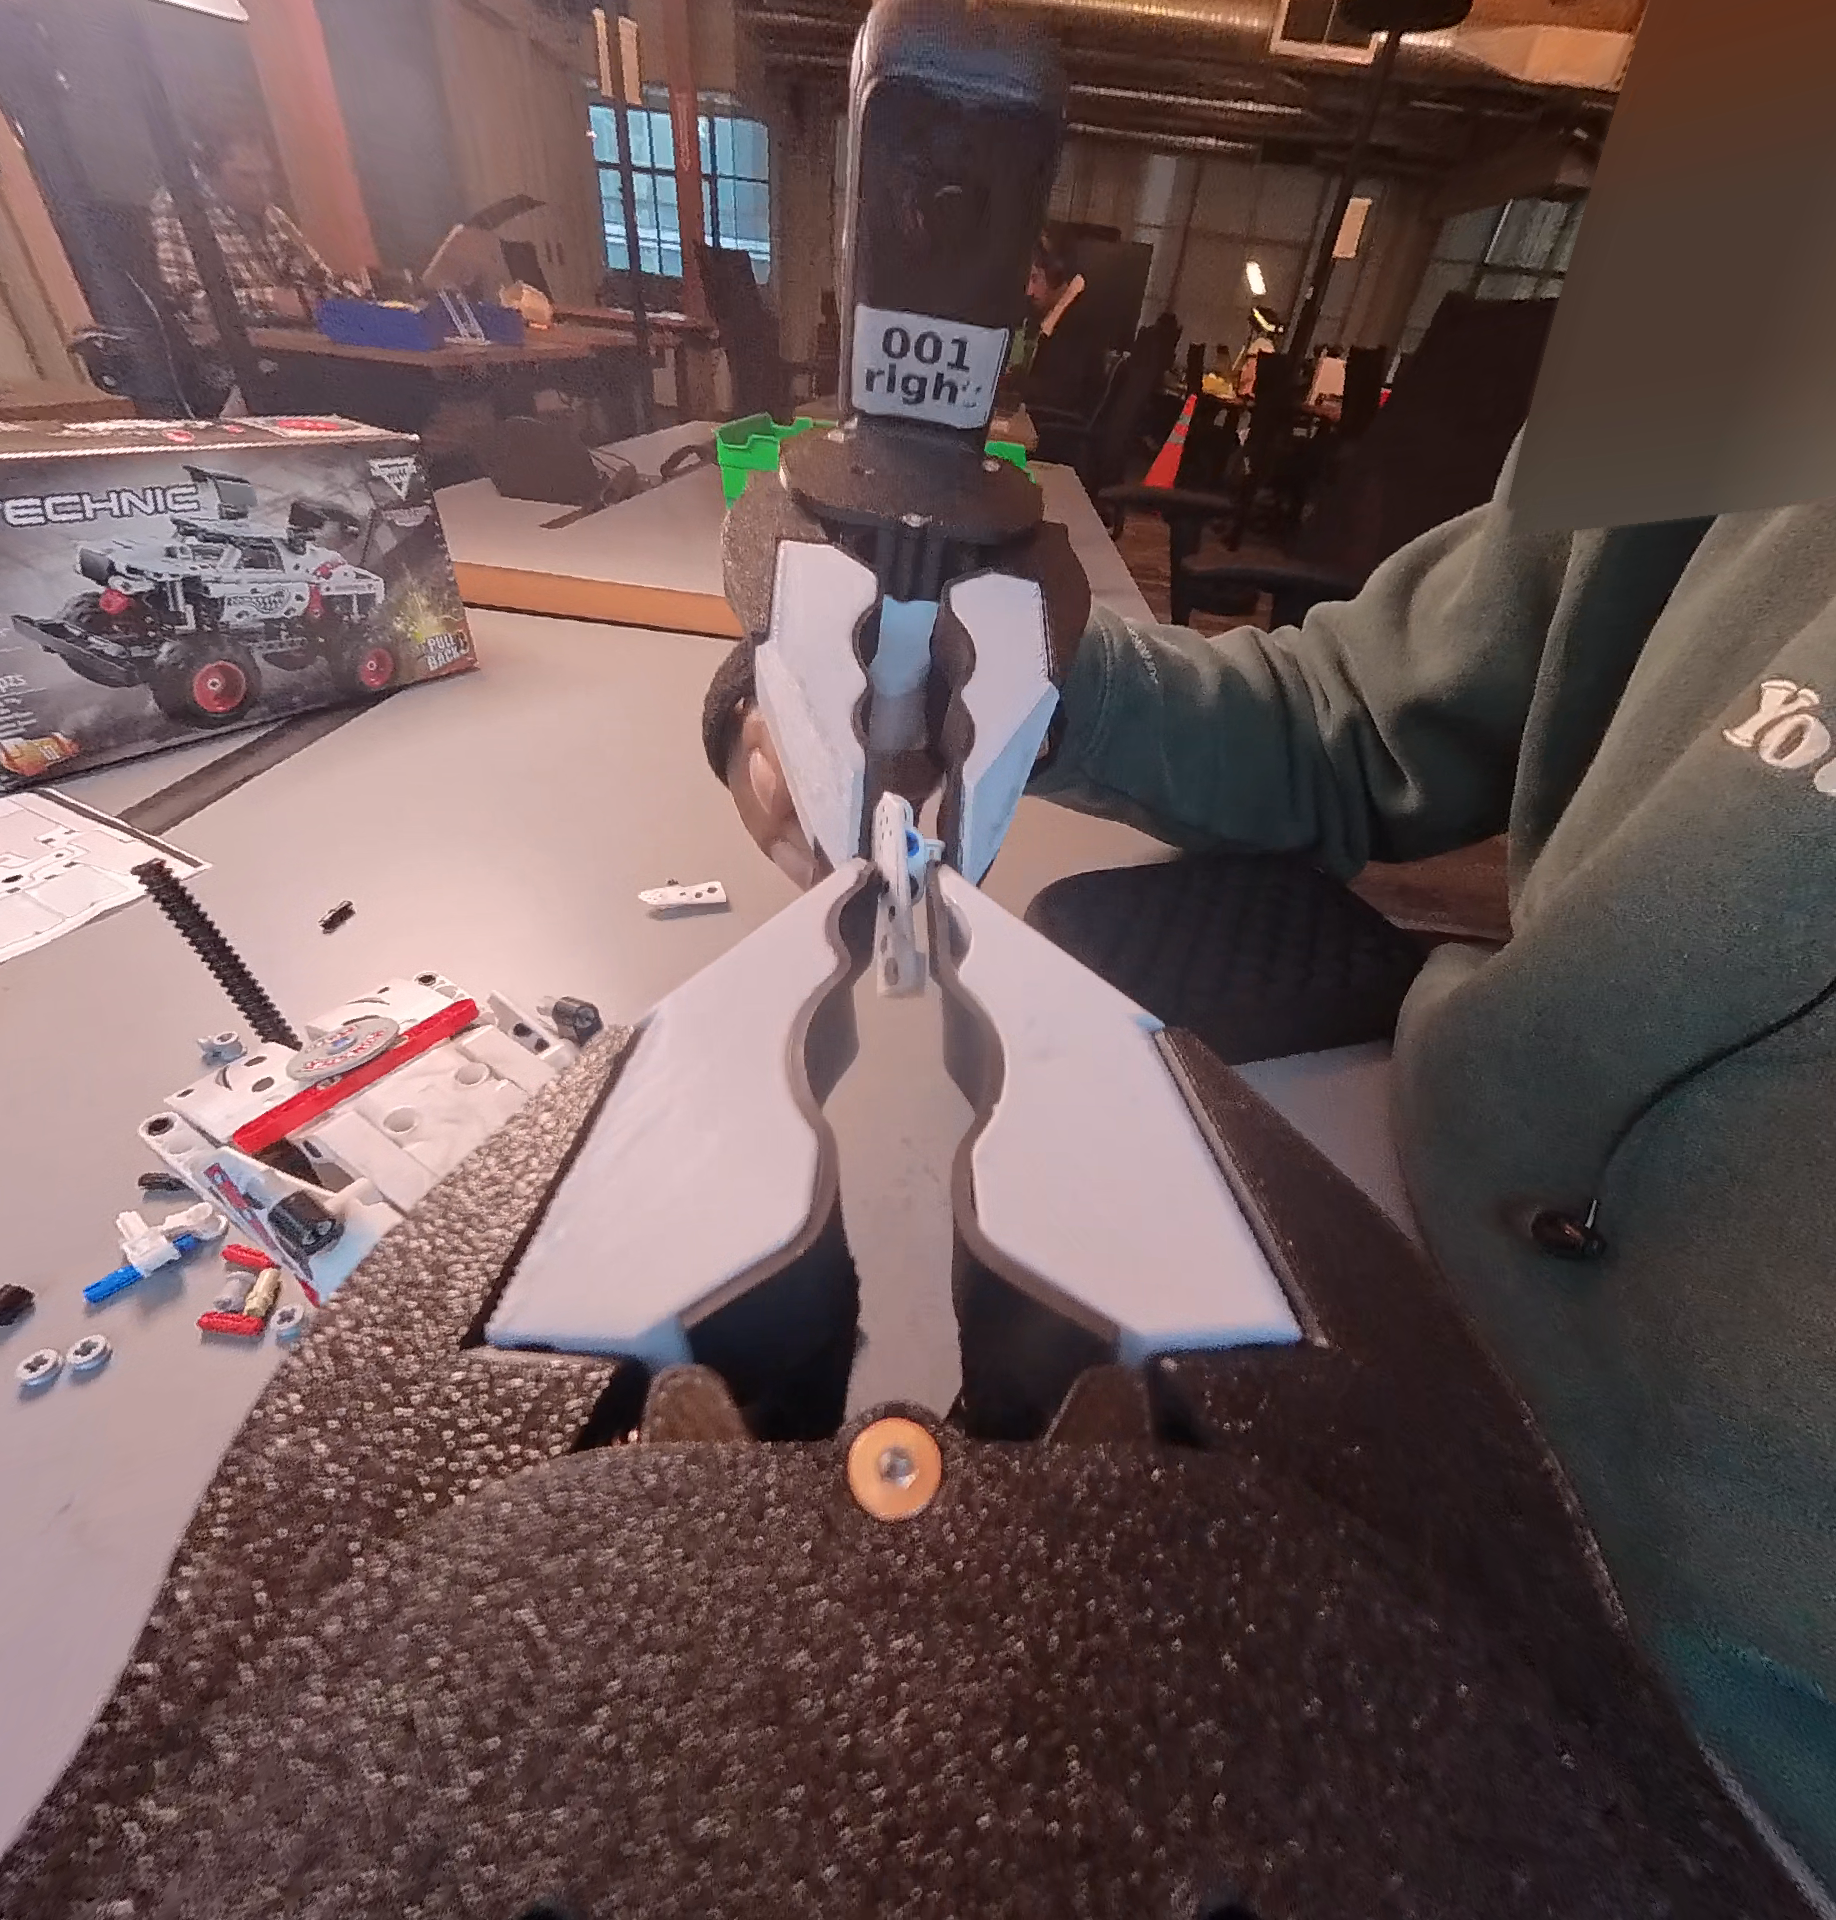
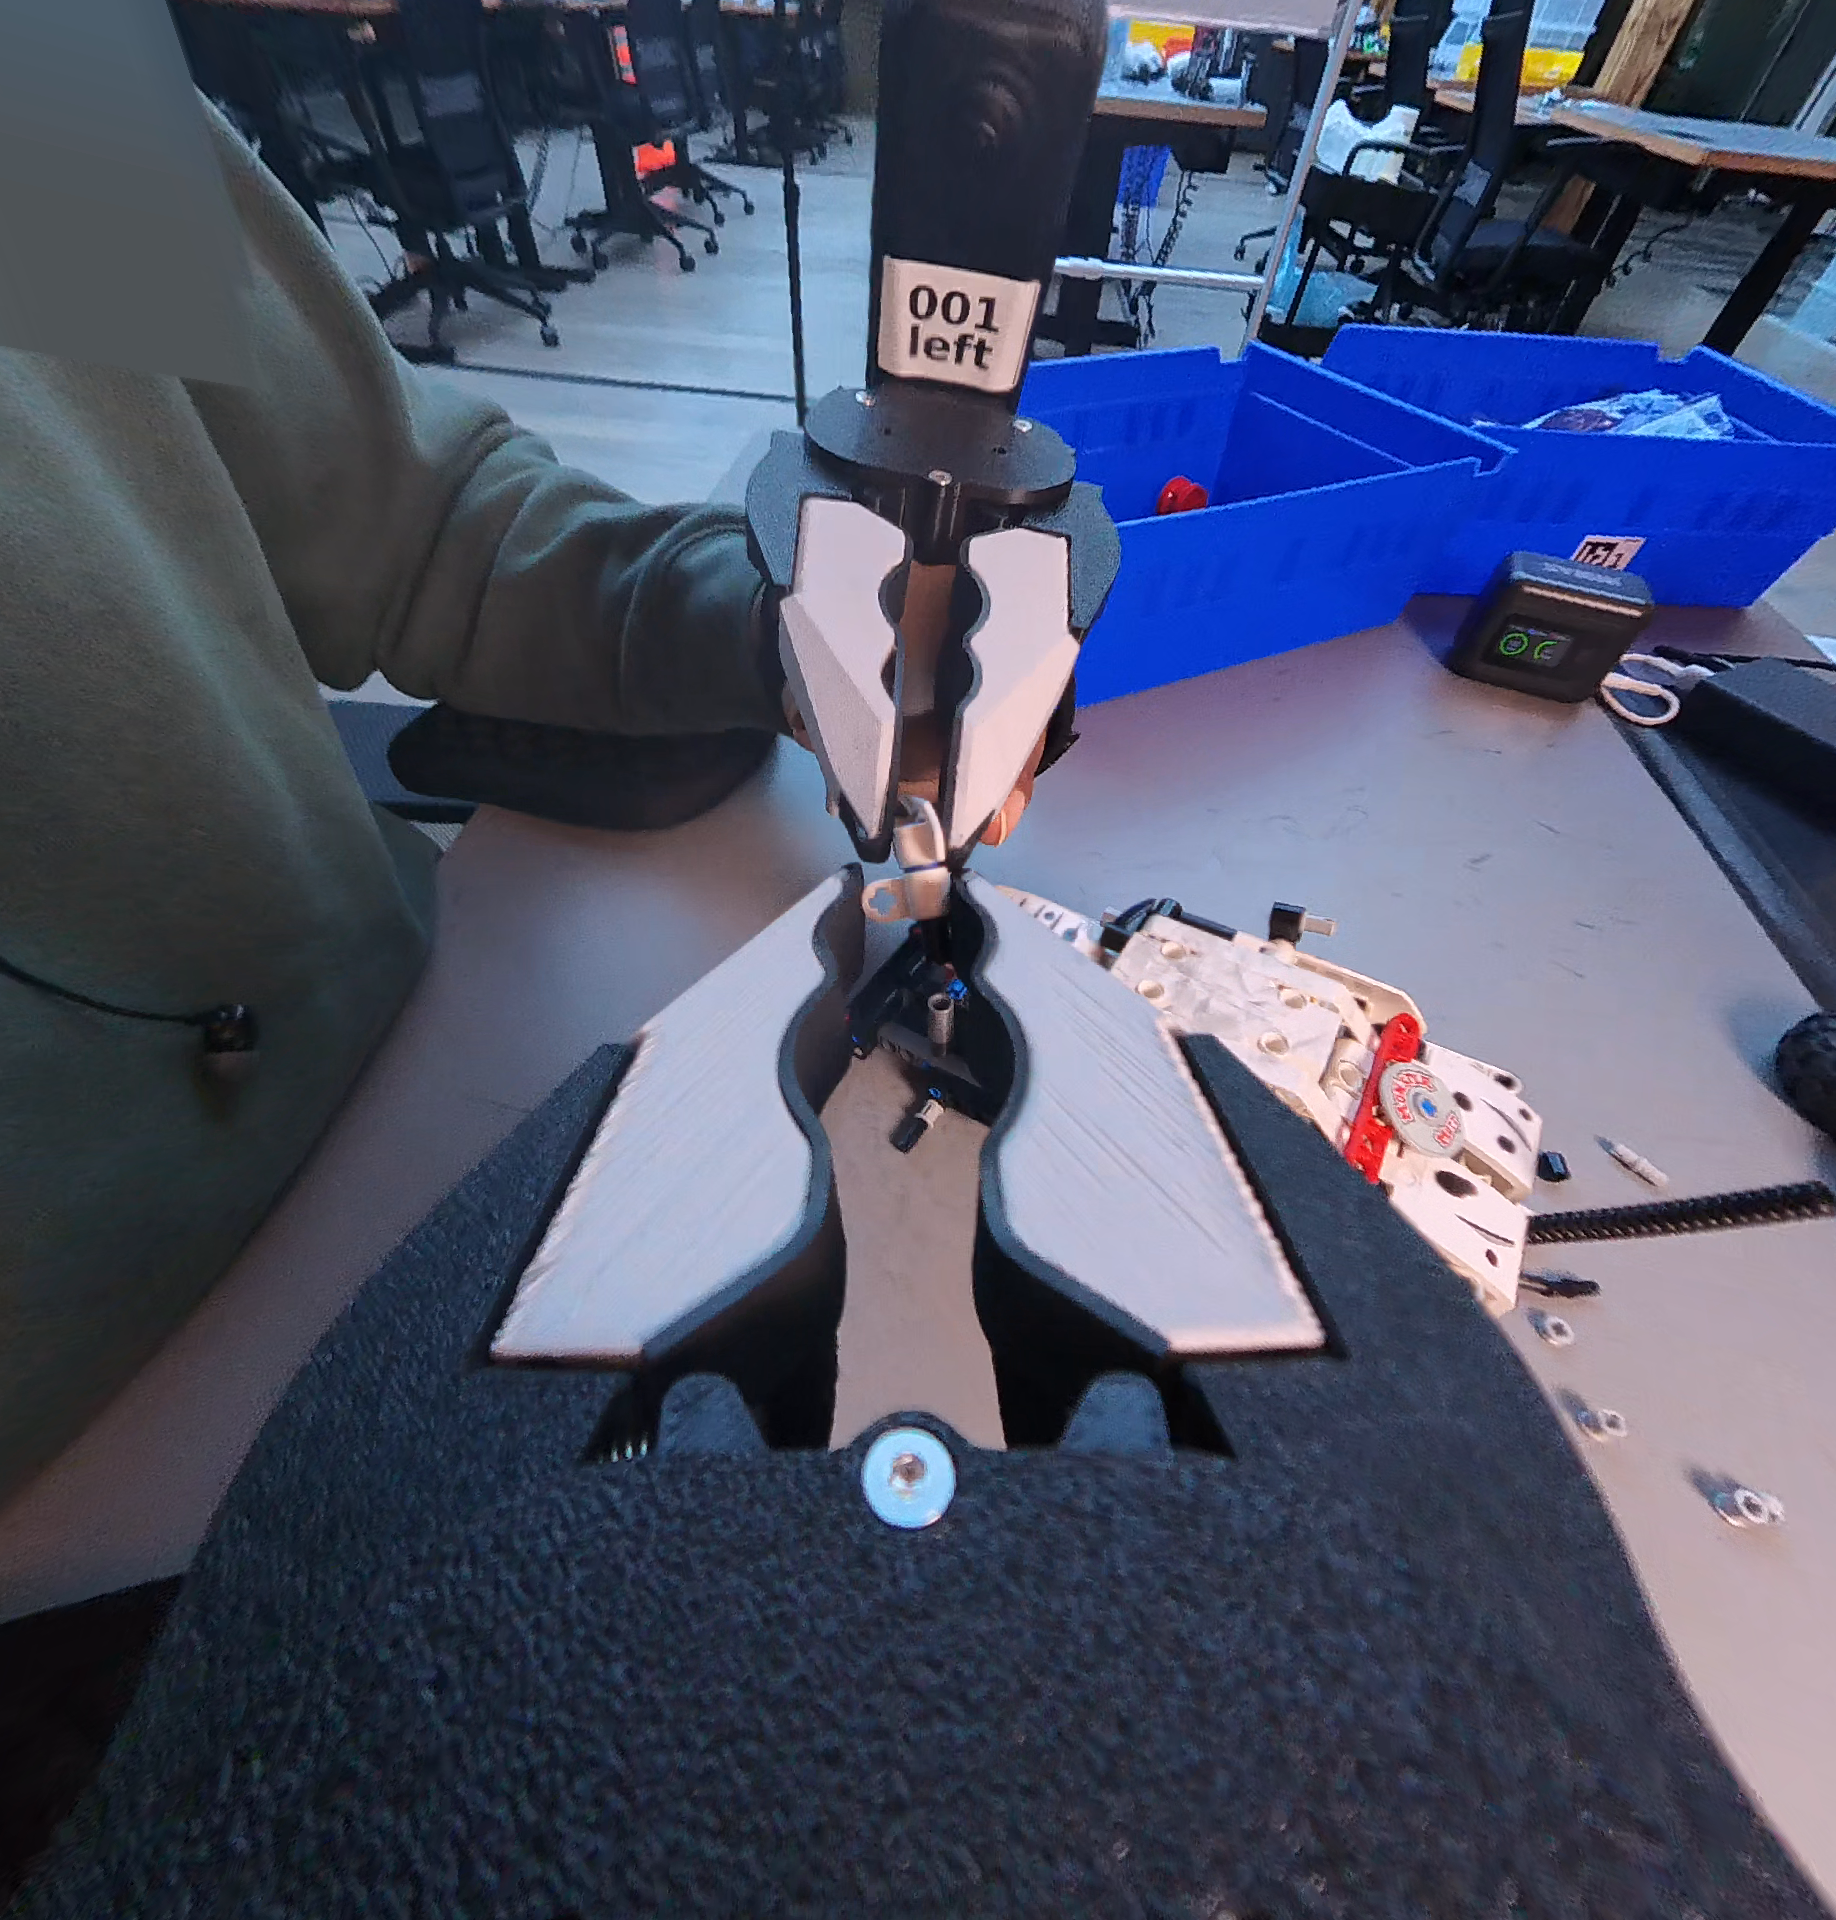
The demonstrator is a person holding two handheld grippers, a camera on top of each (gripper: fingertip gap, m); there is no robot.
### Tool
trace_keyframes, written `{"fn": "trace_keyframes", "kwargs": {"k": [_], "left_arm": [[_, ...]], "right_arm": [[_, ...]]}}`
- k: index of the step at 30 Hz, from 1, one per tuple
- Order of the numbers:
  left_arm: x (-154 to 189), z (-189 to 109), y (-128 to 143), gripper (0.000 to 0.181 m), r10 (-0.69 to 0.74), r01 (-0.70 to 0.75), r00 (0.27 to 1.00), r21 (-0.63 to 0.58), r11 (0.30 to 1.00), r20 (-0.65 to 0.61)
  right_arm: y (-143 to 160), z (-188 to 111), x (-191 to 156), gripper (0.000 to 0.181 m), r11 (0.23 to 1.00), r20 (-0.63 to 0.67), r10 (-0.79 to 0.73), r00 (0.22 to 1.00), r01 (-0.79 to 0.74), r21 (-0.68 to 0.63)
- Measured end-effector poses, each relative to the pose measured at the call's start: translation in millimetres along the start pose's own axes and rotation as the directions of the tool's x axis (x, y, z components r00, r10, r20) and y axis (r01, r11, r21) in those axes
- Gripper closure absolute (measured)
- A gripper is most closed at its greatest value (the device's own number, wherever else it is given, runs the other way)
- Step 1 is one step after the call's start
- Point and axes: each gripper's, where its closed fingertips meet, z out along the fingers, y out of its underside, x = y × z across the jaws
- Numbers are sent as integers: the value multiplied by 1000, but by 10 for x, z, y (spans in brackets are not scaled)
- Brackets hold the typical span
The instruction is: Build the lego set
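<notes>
Holding a small white lego beam (image 1: 896, 914) up in the air, above the near edge of the grey table (image 1: 498, 831), right between the 2 grippers. Pinching its lower end with the left gripper (image 1: 898, 894), tips squeezed shut on it. Meeting it from the other side with the right gripper (image 2: 909, 894), tips closed on a small pale piece with a blue pin (image 2: 919, 842), touching the beam. Probably pushing these 2 bits together. Looking light, hard and stiff, a bit slippery, and too thin to grab by the edge; best gripping on the flat sides, away from the holes, so nothing pops out or twists. Leaving the half-built white and red truck body (image 1: 353, 1081) lying on the table to the side, with tiny loose parts (image 1: 166, 1278) scattered next to it, and the set's box (image 1: 197, 582) standing farther back.
</notes>
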Motion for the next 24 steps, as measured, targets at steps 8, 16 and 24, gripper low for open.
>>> {"fn": "trace_keyframes", "kwargs": {"k": [8,16,24], "left_arm": [[-106,-30,165,178,191,-162,974,-213,964,120],[17,-18,-112,181,164,-161,980,-37,986,112],[-236,-277,-193,181,44,-45,985,0,999,168]], "right_arm": [[117,38,74,167,948,-139,-257,956,222,-227],[185,64,104,167,948,-137,-257,957,223,-226],[177,18,218,168,946,-182,-268,946,222,-237]]}}
